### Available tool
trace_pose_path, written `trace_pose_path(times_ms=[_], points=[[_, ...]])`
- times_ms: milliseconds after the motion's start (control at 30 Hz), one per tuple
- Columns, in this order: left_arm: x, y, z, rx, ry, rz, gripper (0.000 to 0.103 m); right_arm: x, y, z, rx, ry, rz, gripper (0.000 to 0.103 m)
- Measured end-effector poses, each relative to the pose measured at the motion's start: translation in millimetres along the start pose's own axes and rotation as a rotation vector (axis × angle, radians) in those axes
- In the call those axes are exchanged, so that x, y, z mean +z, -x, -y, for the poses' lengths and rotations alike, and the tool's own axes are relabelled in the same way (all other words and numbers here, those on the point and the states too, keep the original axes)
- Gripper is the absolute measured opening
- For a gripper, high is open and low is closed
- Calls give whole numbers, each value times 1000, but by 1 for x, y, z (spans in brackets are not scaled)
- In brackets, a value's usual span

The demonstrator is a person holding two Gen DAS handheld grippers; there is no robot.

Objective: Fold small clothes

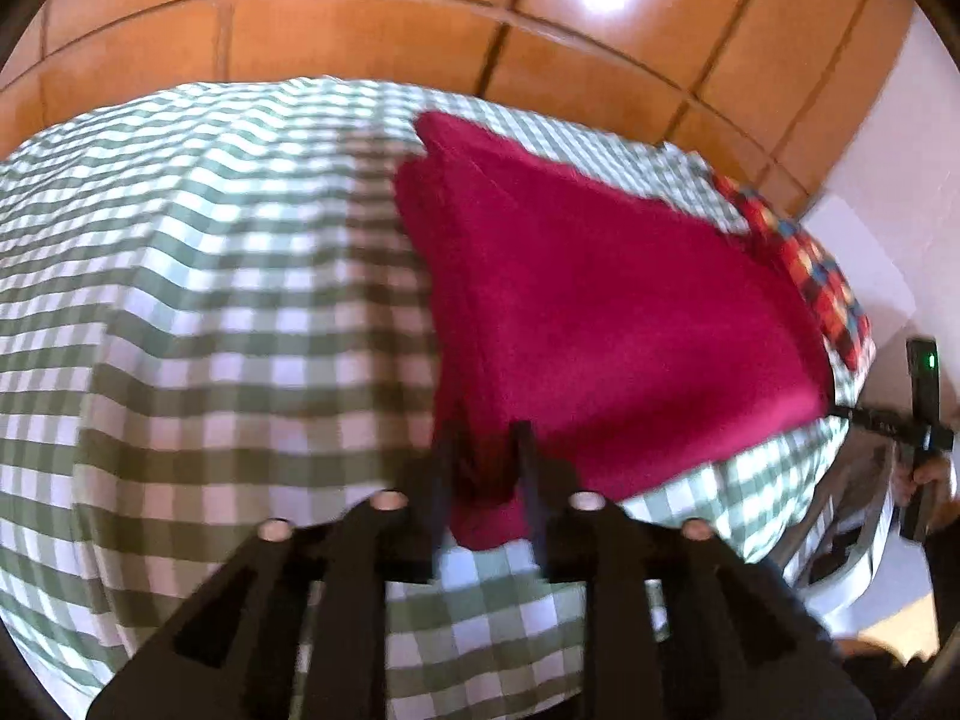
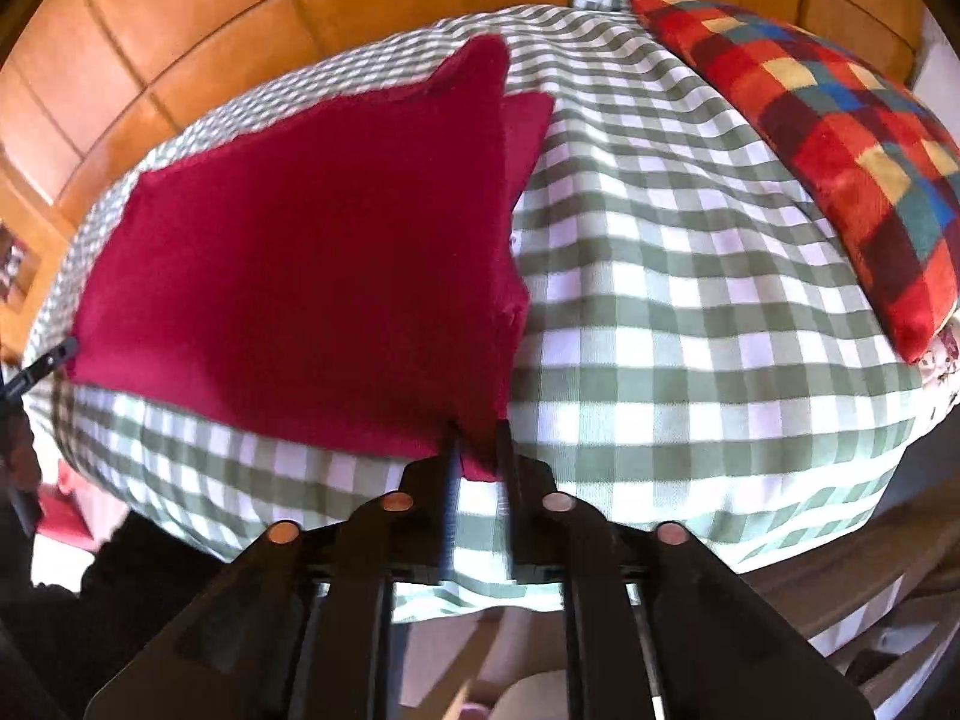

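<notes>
A crimson garment [image 1: 600, 312] lies folded on a table under a green-and-white checked cloth [image 1: 210, 300]. My left gripper [image 1: 483, 456] is shut on the garment's near left corner. In the right wrist view the same garment [image 2: 312, 264] spreads to the left, and my right gripper [image 2: 477, 450] is shut on its near right corner. The right gripper [image 1: 921, 420] also shows at the far right of the left wrist view, and a fingertip of the left gripper [image 2: 45, 363] shows at the garment's left corner in the right wrist view.
A red multicoloured checked fabric piece [image 2: 840, 138] lies on the checked cloth [image 2: 690, 300] at the right; it also shows in the left wrist view [image 1: 804, 264]. An orange tiled floor [image 1: 420, 18] lies beyond the table. A chair [image 1: 852, 540] stands by the table's right edge.
</notes>
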State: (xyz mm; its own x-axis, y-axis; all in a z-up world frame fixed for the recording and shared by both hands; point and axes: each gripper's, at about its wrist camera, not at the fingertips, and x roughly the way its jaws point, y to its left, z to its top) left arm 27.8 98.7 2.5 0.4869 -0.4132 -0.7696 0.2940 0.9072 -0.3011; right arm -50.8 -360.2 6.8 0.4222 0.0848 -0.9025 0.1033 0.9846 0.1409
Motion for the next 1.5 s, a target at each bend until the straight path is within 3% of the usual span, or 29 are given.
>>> trace_pose_path(times_ms=[33, 133, 300, 367, 500, 567, 633, 667, 767, 900, 1000, 1500], points=[[7, 3, -5, 11, 23, 23, 36, 4, 3, -1, -31, 0, 15, 43], [23, 6, -18, 42, 61, 69, 40, 20, 20, -4, -70, -24, 117, 60], [58, -11, -17, 129, 49, 104, 43, 55, 13, -42, -27, 26, 196, 73], [75, -21, -13, 128, 40, 107, 49, 70, 2, -60, -20, 54, 197, 73], [106, -43, -9, 117, 36, 100, 48, 98, -19, -92, 1, 72, 224, 73], [118, -58, -8, 118, 37, 75, 36, 108, -27, -102, 22, 49, 231, 73], [126, -72, -10, 123, 49, 44, 34, 117, -35, -108, 28, 36, 232, 73], [128, -76, -12, 117, 59, 34, 24, 121, -39, -111, 27, 32, 234, 73], [128, -83, -11, 112, 70, 40, 7, 131, -55, -111, -11, 34, 244, 73], [117, -77, -3, 181, 67, 98, 7, 127, -86, -98, -15, -19, 212, 78], [111, -78, -3, 216, 80, 106, 7, 114, -94, -99, -24, -3, 286, 80], [103, -83, -5, 244, 96, 107, 11, 118, -93, -98, -31, 5, 269, 81]])
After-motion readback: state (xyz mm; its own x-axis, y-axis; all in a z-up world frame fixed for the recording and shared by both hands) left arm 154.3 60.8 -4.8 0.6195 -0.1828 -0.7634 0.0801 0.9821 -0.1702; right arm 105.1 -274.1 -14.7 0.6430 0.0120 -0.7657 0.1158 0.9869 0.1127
